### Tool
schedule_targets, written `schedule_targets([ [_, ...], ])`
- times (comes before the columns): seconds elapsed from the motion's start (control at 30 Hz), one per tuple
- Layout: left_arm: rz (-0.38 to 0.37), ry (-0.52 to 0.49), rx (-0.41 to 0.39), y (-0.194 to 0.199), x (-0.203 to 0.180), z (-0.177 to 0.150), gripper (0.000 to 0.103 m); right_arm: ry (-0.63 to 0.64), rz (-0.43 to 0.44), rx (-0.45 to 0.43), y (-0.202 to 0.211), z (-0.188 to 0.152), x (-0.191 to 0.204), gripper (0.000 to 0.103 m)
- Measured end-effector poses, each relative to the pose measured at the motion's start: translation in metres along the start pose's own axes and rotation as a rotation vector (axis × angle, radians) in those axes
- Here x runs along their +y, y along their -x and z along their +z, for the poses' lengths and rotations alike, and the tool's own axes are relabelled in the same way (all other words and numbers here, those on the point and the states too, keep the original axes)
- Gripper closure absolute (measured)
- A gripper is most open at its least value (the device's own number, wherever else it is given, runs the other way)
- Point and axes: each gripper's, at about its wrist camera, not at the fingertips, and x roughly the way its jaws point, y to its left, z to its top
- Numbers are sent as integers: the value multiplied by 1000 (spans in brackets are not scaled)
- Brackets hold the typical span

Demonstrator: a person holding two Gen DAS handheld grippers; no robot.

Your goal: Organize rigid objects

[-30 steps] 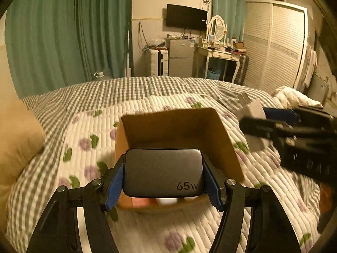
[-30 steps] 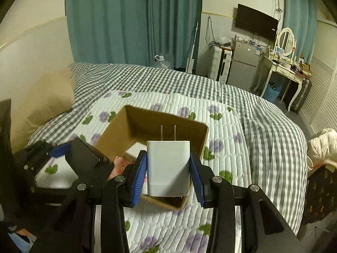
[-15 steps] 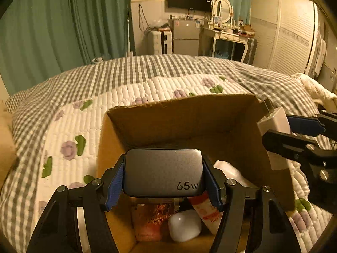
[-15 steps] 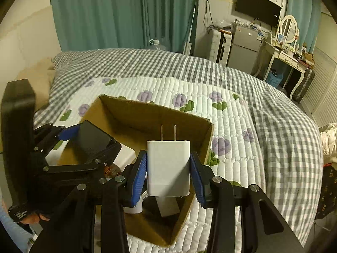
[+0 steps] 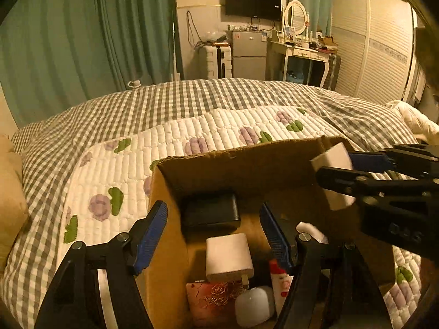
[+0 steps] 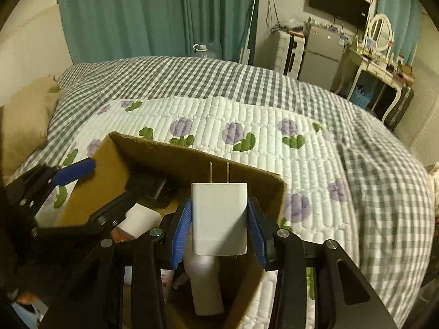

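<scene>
An open cardboard box stands on the flowered quilt. My left gripper hangs over its left half; its jaws are opening and nothing is between the pads. Below it a black 65 W charger lies loose against the box's far wall, also seen in the right wrist view. My right gripper is shut on a white plug charger, prongs pointing away, just above the box's right side. In the left wrist view that charger and the right gripper come in from the right.
Inside the box lie another white charger, a red patterned pouch, a white rounded object and a white bottle. The quilt covers a checked bedspread; a beige pillow sits left.
The left gripper came down over the box and let go of the black charger, which now lies inside. The right gripper sank with the white charger still held, closer to the box.
</scene>
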Motion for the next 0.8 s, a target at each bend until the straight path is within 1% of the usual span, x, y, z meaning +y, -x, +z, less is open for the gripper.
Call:
schedule_targets([
  [0.1, -4, -6, -14, 10, 1, -3, 31, -31, 1, 4, -1, -5, -2, 63],
  [0.13, -2, -8, -22, 16, 1, -4, 31, -36, -5, 2, 1, -7, -3, 61],
  [0.17, -3, -9, -35, 23, 1, -5, 31, -41, -13, -17, 8, -9, -3, 54],
  [0.23, -12, -11, -50, 35, 1, -6, 31, -31, -16, -46, 24, -9, -2, 47],
  [0.37, -8, -25, -87, 64, -3, -6, 31, 4, -65, -101, 65, -7, 3, 47],
  [0.5, -7, -36, -130, 97, -6, -9, 31, 10, -73, -153, 109, -10, 11, 47],
  [0.63, 10, -55, -209, 144, -10, -13, 31, 28, -114, -216, 163, -22, 24, 47],
  [0.8, 23, -53, -309, 200, -11, -20, 31, 31, -128, -307, 224, -41, 39, 47],
])
